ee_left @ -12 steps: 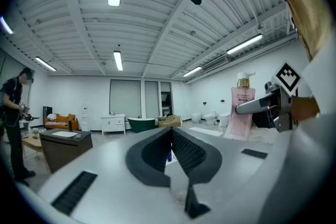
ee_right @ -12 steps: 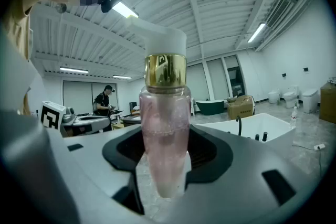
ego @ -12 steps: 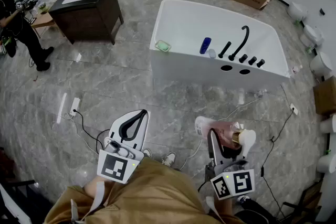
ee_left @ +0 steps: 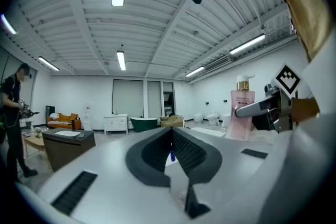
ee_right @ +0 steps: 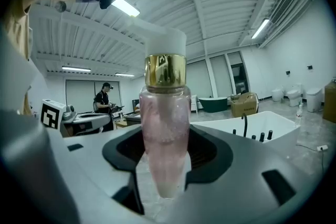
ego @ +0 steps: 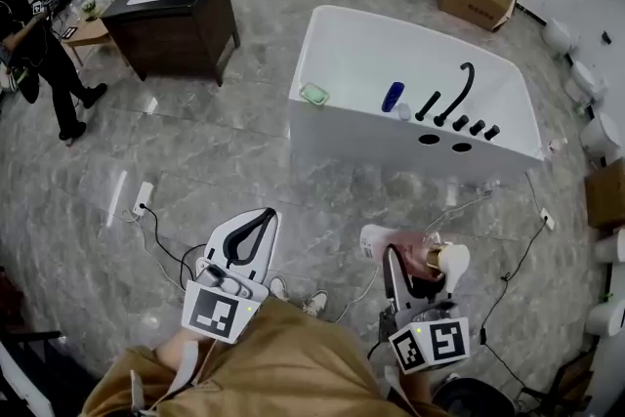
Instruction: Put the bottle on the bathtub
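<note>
A pink bottle (ego: 418, 252) with a gold collar and white cap stands between the jaws of my right gripper (ego: 412, 251), which is shut on it low in the head view. In the right gripper view the bottle (ee_right: 164, 128) fills the centre, upright, and the right gripper (ee_right: 165, 165) clamps its lower body. The white bathtub (ego: 391, 130) stands ahead on the floor, well apart from both grippers. My left gripper (ego: 260, 215) is shut with nothing in it; its jaws meet in the left gripper view (ee_left: 171, 140).
On the tub's near ledge are a green soap dish (ego: 313, 94), a blue bottle (ego: 393, 96) and a black faucet (ego: 459, 91) with knobs. A dark cabinet (ego: 176, 10) and a person (ego: 39, 44) are at the far left. Cables and a power strip (ego: 140, 198) lie on the floor.
The tub sits slightly lower and nearer in the head view. Both grippers keep their pose, and the right one still holds the bottle.
</note>
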Available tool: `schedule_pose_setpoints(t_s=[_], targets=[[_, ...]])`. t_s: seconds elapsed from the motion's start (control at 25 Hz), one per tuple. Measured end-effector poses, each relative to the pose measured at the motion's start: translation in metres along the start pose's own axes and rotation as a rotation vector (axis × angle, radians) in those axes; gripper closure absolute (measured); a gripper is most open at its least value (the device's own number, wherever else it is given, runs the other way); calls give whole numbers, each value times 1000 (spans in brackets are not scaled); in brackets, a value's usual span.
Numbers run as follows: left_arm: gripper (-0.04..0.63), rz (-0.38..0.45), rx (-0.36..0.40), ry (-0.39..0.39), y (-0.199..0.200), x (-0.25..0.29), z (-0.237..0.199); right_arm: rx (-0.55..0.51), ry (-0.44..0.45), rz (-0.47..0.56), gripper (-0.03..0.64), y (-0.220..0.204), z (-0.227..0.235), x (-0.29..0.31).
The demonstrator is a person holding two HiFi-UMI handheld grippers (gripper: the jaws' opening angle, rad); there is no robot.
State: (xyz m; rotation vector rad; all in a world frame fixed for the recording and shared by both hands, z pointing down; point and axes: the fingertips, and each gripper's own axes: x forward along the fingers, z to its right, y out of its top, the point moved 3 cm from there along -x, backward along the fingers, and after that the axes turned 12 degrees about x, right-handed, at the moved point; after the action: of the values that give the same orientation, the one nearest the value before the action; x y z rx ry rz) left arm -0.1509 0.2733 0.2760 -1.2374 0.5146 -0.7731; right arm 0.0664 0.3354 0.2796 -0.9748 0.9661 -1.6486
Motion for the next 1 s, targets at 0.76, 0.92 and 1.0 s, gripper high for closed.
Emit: schedule_pose_setpoints(t_s=[0.76, 0.92, 1.0], targets=[[589, 10, -73, -38, -52, 3, -69, -107, -80, 18, 387, -2, -42, 57], [589, 6, -69, -37, -56, 24, -74, -108, -72, 22, 387, 3, -32, 78], [589, 7, -63, -33, -56, 39, -75, -102, -62, 18, 387, 6, -21, 91]])
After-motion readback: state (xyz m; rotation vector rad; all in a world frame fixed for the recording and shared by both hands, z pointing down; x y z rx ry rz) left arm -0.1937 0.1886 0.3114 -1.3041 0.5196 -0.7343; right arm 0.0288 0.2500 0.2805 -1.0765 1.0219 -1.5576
